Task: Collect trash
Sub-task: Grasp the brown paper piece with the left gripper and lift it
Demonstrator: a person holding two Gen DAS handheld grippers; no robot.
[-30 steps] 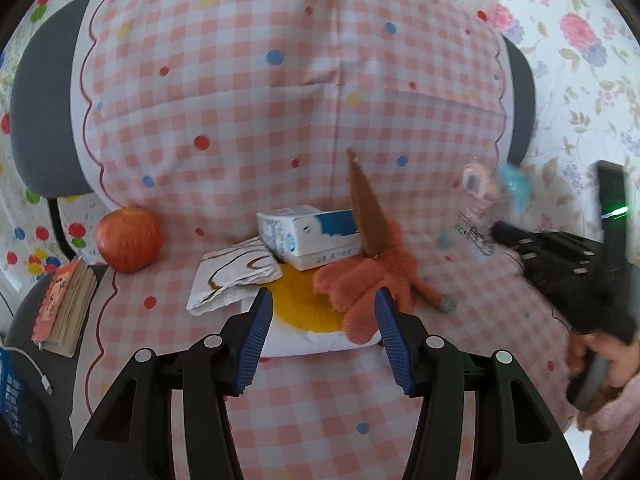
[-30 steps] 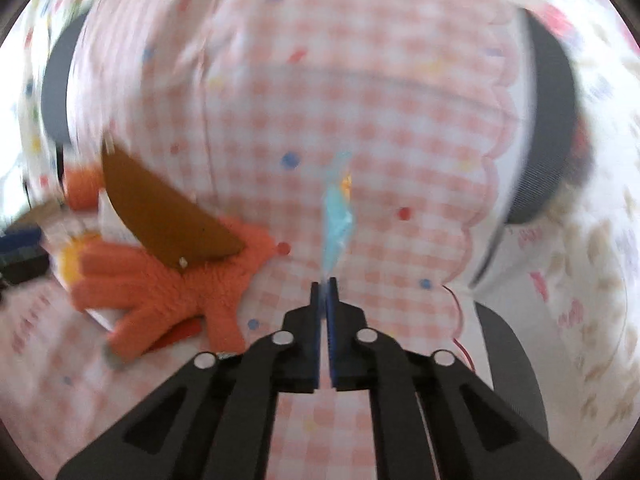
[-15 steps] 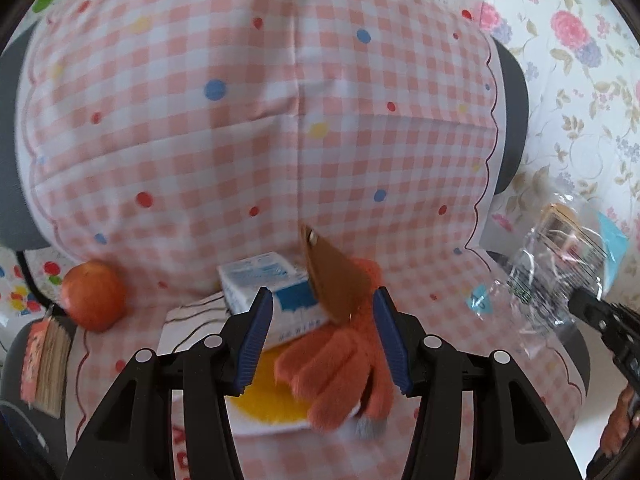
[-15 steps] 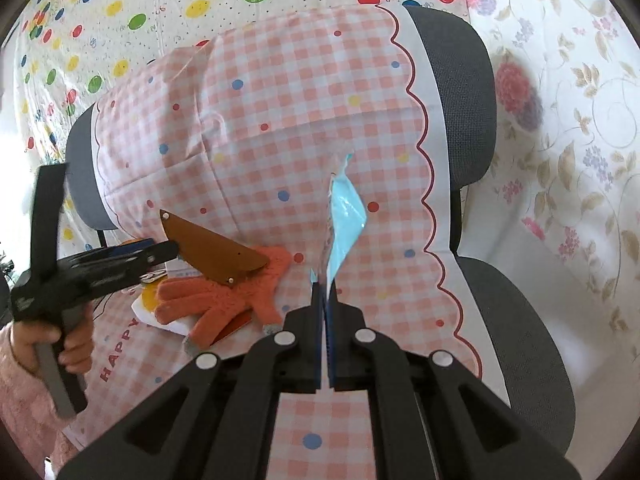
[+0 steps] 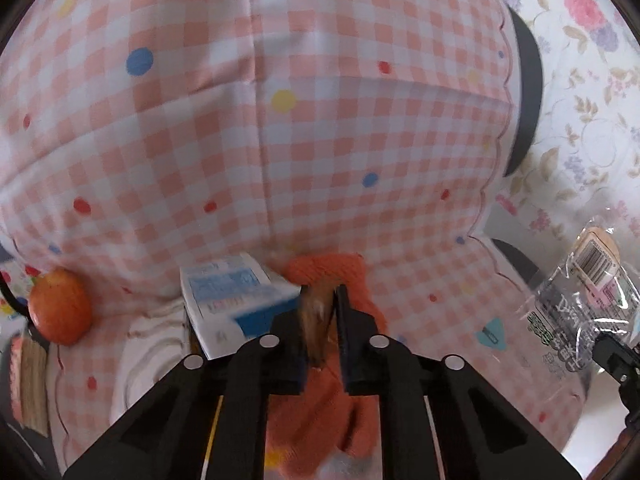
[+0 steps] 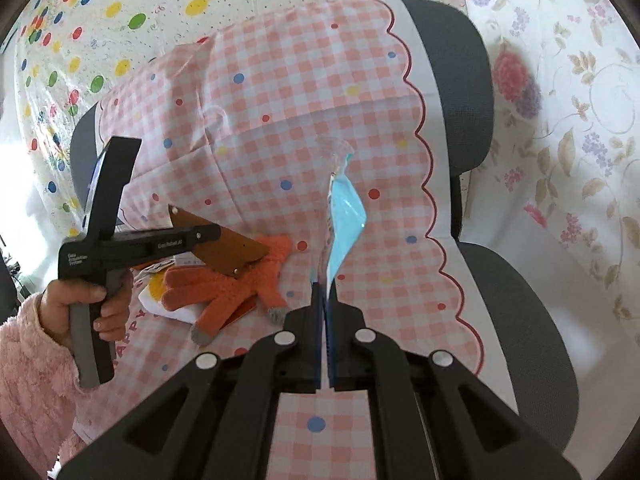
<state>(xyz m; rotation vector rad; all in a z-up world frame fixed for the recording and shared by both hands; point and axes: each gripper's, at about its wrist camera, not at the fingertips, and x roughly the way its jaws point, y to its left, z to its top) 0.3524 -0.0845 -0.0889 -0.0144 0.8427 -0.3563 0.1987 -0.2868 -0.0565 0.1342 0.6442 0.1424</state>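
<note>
My left gripper (image 5: pixel 320 300) is shut on a brown leather-like flap (image 5: pixel 318 320), also seen in the right wrist view (image 6: pixel 232 250), over an orange glove (image 5: pixel 320 408) on the chair seat. A blue and white carton (image 5: pixel 232 296) lies just left of it. My right gripper (image 6: pixel 324 284) is shut on a clear plastic wrapper with a light blue patch (image 6: pixel 344 216) and holds it in the air above the seat. The same wrapper shows at the right of the left wrist view (image 5: pixel 580 304).
A pink checked cloth (image 6: pixel 300 100) covers the grey chair (image 6: pixel 452 80). A red apple (image 5: pixel 58 306) and a small book (image 5: pixel 28 384) lie at the seat's left edge. A white and yellow cushion (image 6: pixel 156 292) lies under the glove.
My left gripper has moved forward and closed on the brown flap. My right gripper holds the wrapper nearly still.
</note>
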